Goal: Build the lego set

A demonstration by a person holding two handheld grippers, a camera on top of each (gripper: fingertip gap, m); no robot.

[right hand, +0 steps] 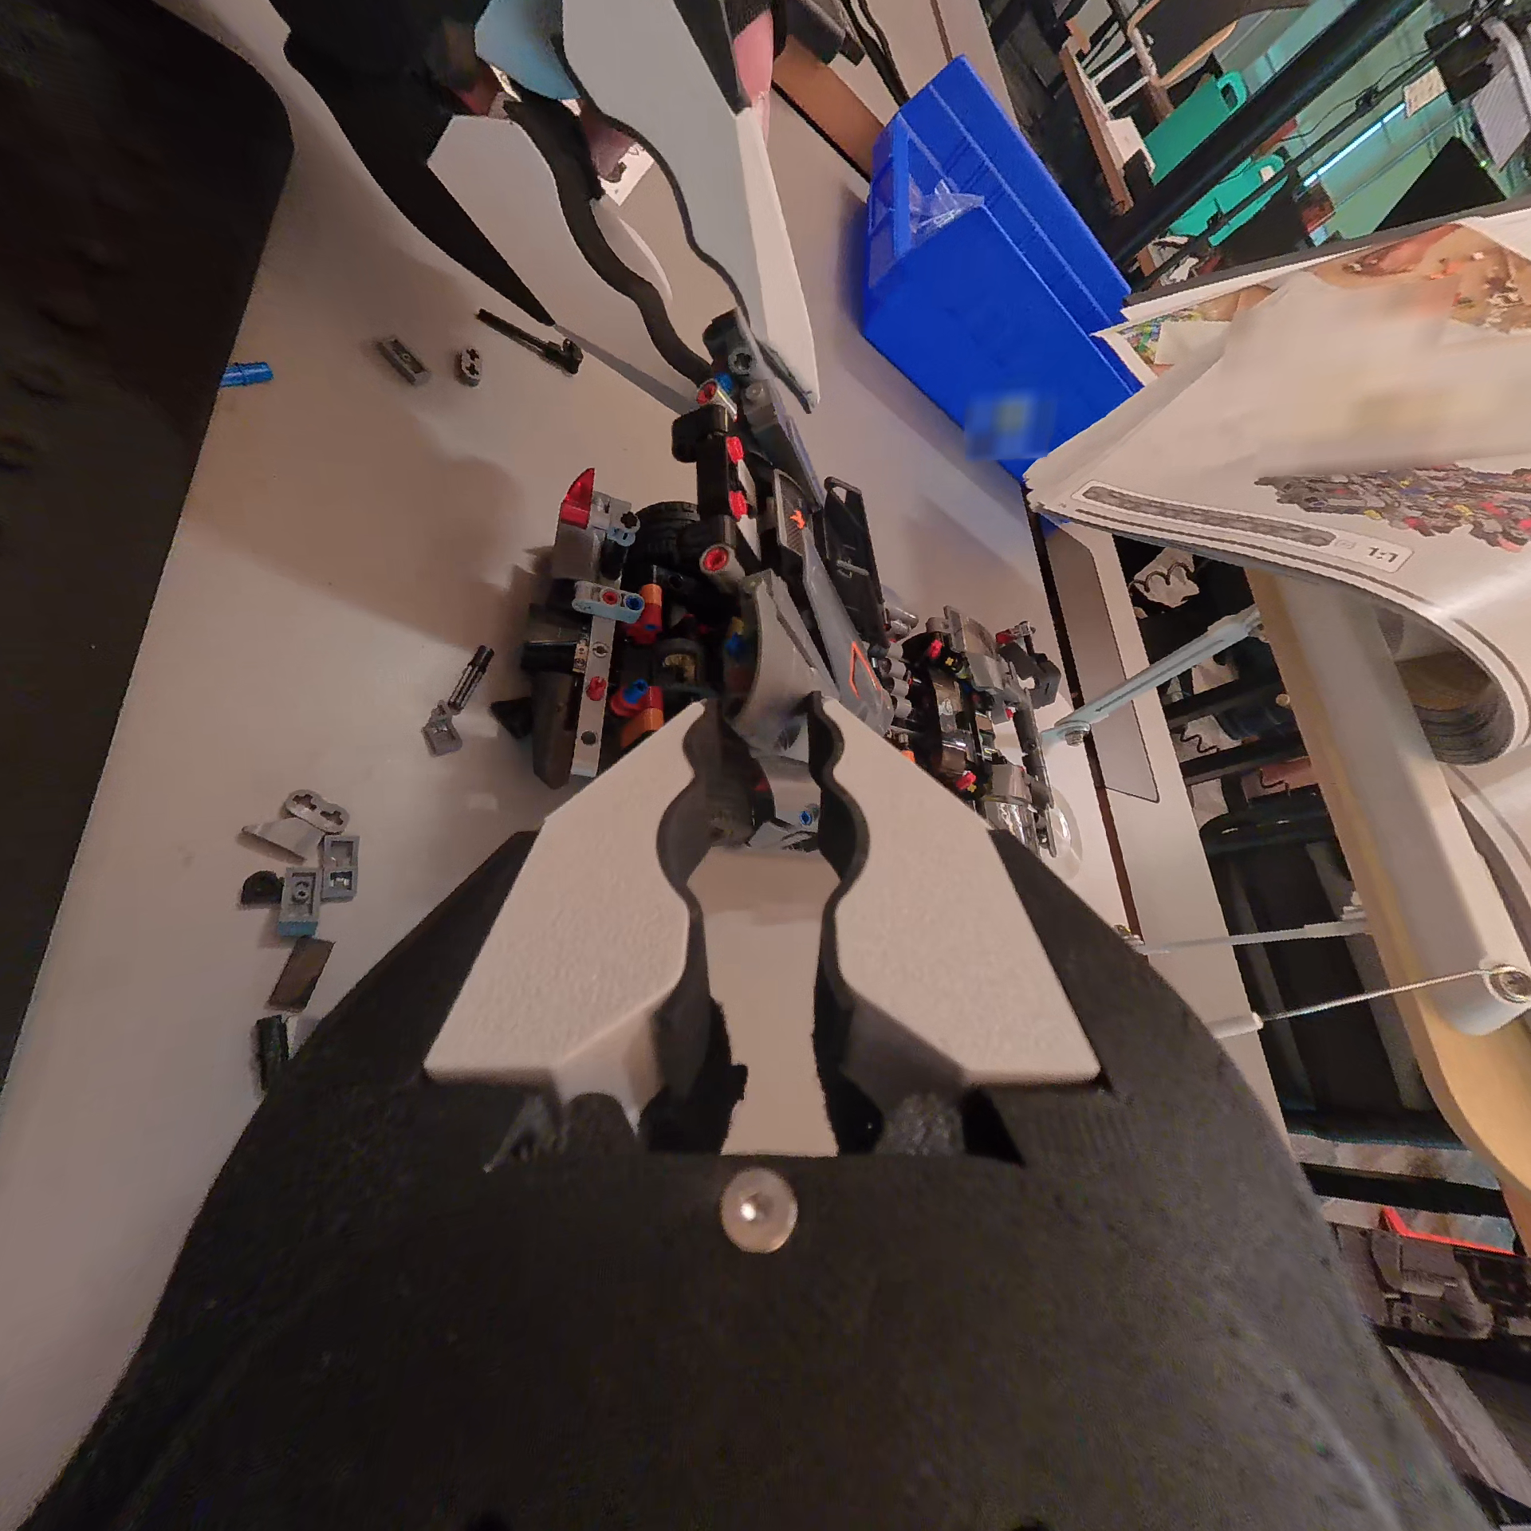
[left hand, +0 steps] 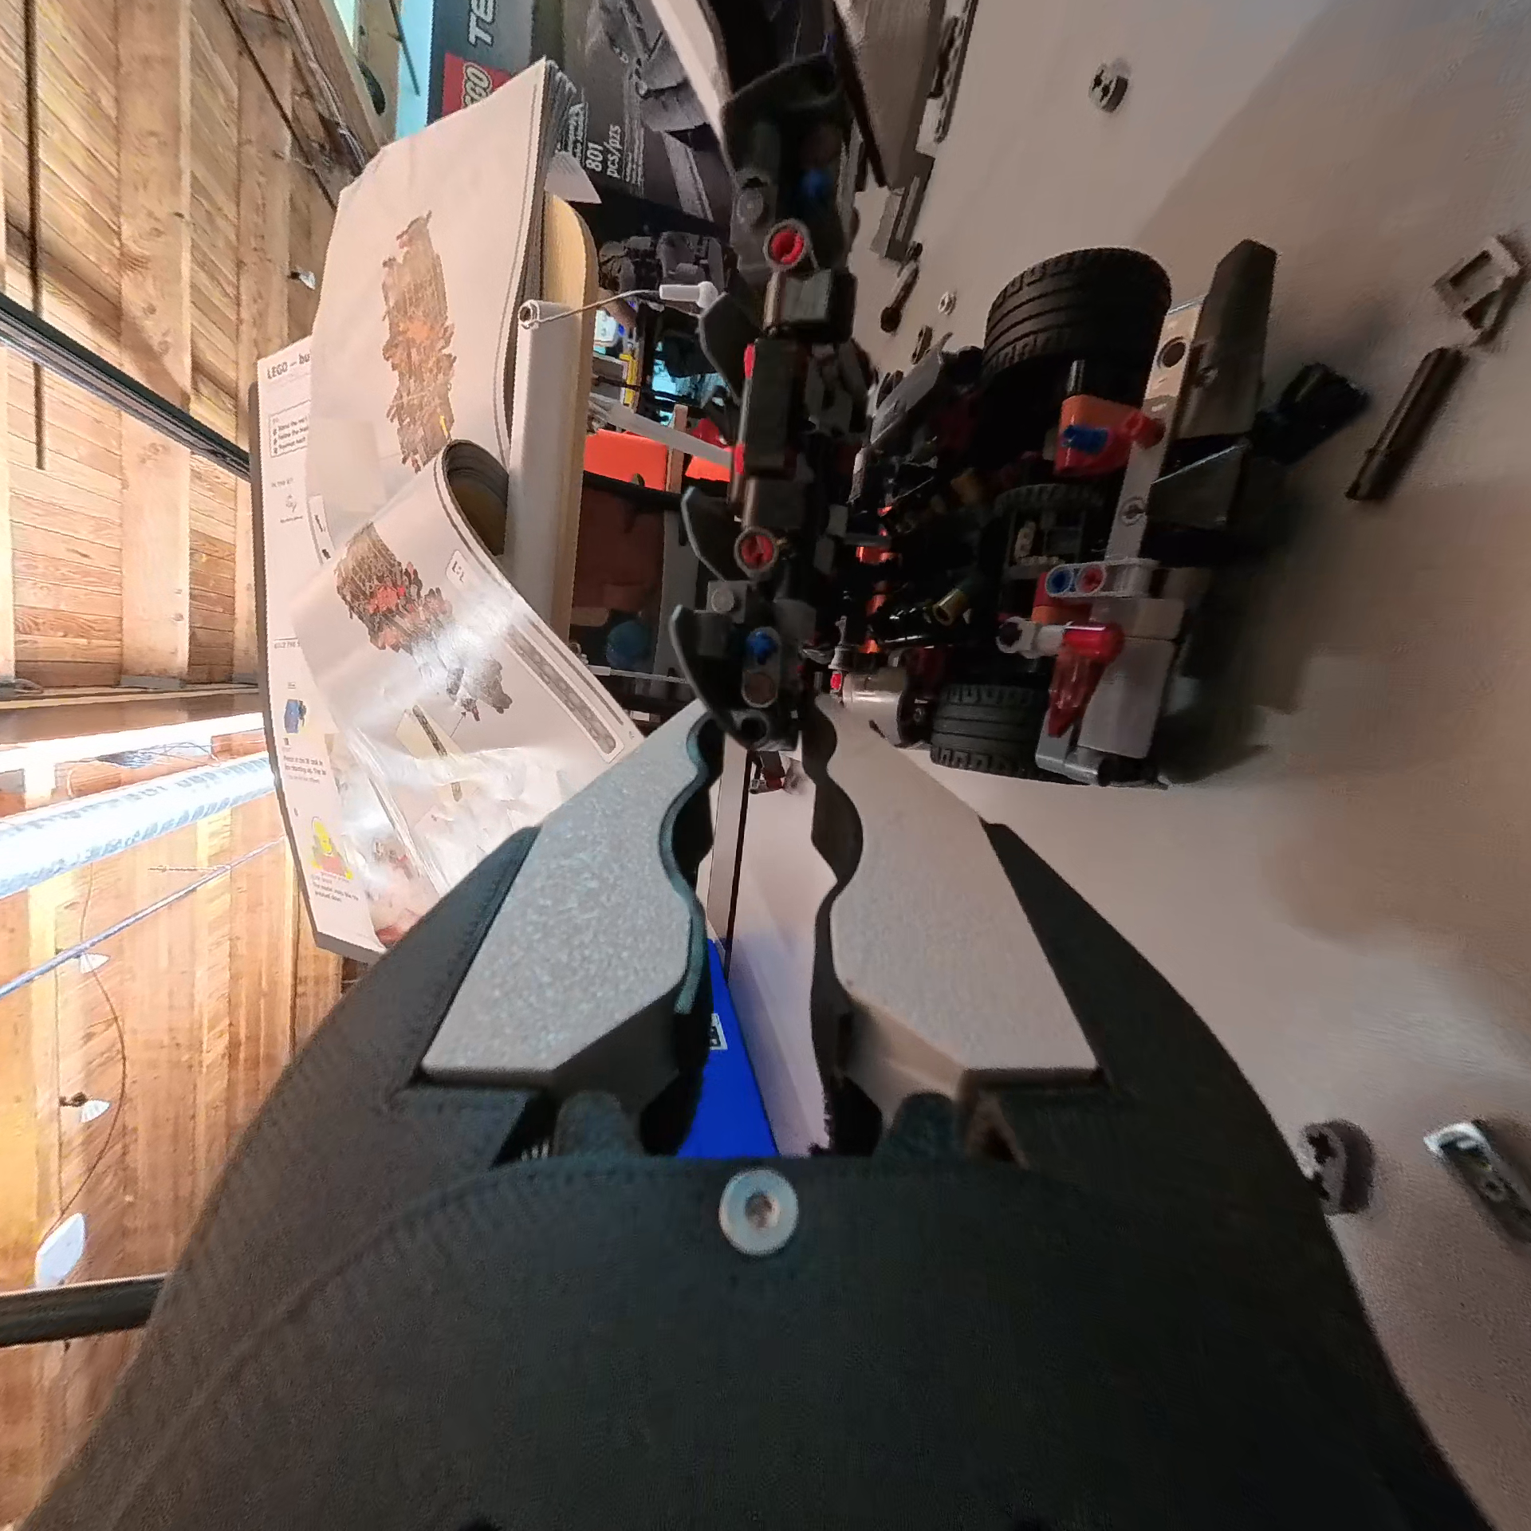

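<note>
The white counter (right hand: 348,530) carries the half-built lego car (right hand: 630,613), lying just beneath a long black-and-grey lego panel (right hand: 770,563) held above it. The left claw (left hand: 758,729) is clamped on the panel's end; the right claw (right hand: 758,712) is clamped on its opposite, curved end. Loose lego pieces (right hand: 311,870) lie scattered nearby.

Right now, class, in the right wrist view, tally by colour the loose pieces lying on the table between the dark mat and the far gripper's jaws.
Blue: 1, a pin
Grey: 2, a plate and a round bush
Black: 1, a rod
Total: 4
</note>
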